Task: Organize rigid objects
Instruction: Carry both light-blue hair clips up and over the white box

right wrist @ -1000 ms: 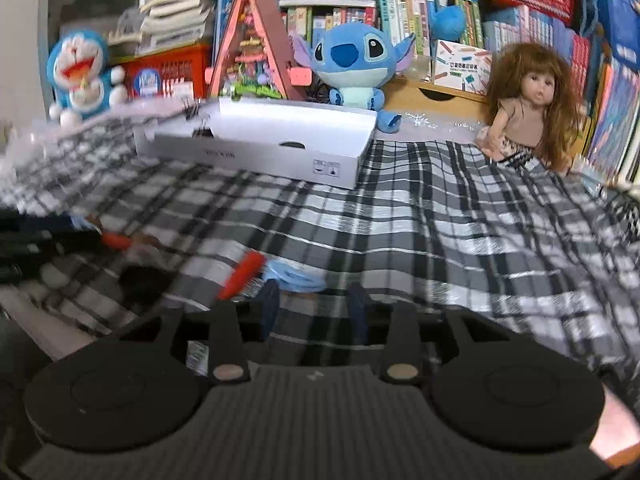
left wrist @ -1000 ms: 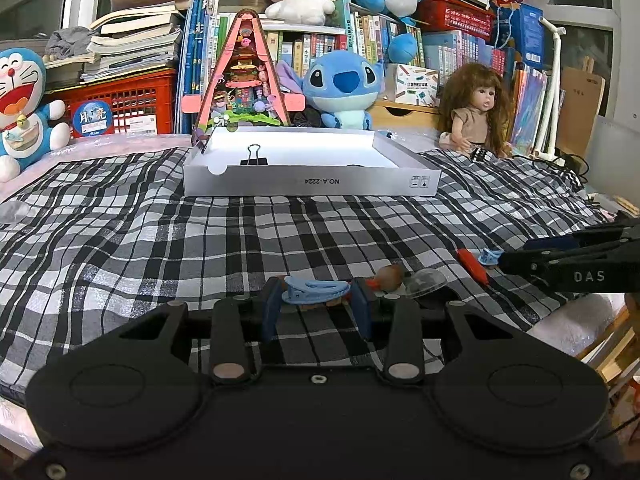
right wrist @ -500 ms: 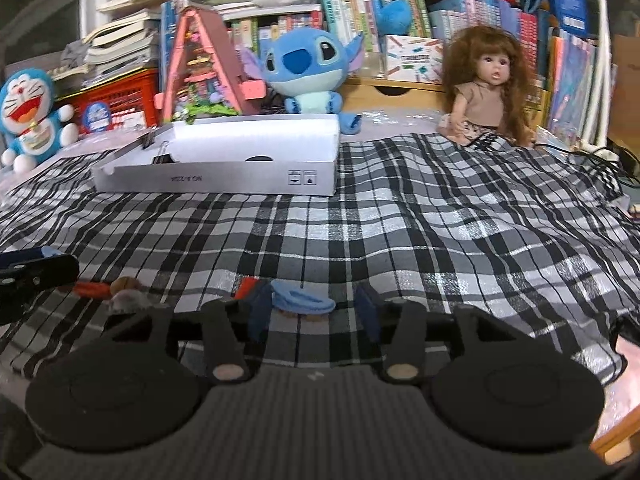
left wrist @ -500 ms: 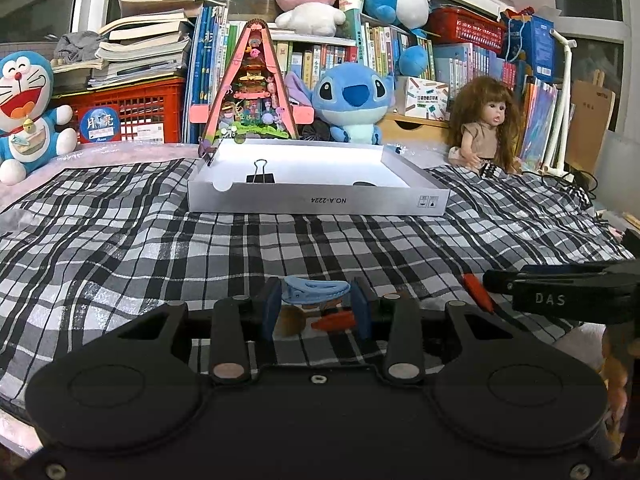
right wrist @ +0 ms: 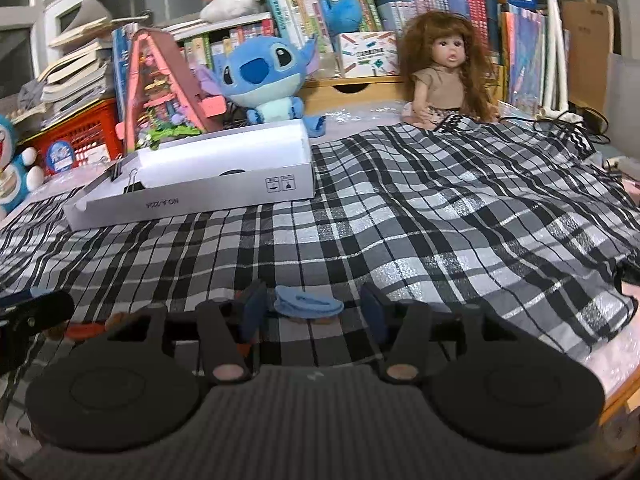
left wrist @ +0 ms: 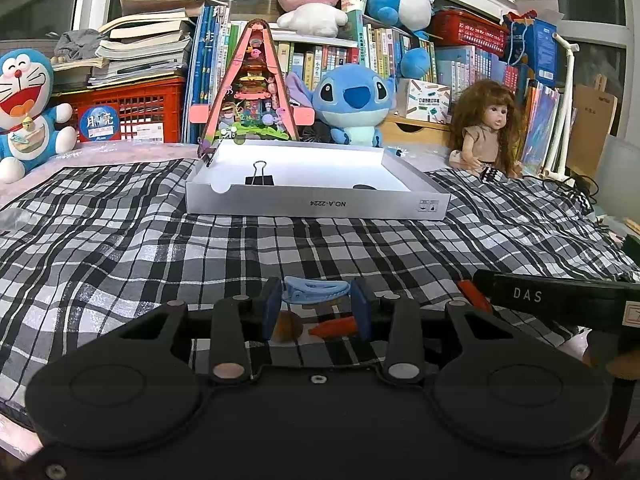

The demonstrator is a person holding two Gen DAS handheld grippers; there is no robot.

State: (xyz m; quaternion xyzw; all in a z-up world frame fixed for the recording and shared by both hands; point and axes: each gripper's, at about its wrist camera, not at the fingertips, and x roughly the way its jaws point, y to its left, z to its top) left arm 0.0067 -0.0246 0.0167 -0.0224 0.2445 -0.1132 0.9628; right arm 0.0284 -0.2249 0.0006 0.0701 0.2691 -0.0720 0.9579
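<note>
— Since a second ago the right gripper (right wrist: 314, 312) has rolled level and swung right, so the doll (right wrist: 444, 68) now sits near the middle of its view; its fingers (right wrist: 374, 314) are opening.

— And the big things?

— Plaid cloth (left wrist: 160, 248) covers the surface. Behind it a shelf of books (left wrist: 304, 60), plush toys and a red crate (left wrist: 132, 108). On the cloth, well away from both grippers, a white box (left wrist: 316, 204) with a binder clip (left wrist: 259, 176) inside.

— What is between the right fingers?

— A blue clip (right wrist: 308, 304) lies on the cloth in the gap, nearer the left finger. Neither pad touches it.

— The left gripper?

— The left gripper (left wrist: 316, 304) has kept its place. Its fingers (left wrist: 272, 308) are part closed on a second blue clip (left wrist: 314, 291), held crosswise at the tips, both pads against its ends.

— Anything under it?

— A brown bead (left wrist: 286, 326) and an orange piece (left wrist: 332, 326) lie on the cloth below, seen through the gap. Whether they touch each other I cannot tell.

— Do the grippers show in each other's views?

— Yes. In the left view the right one comes in from the right edge, a red piece (left wrist: 472, 296) just beside it. In the right view the left one pokes in at the left edge.
</note>
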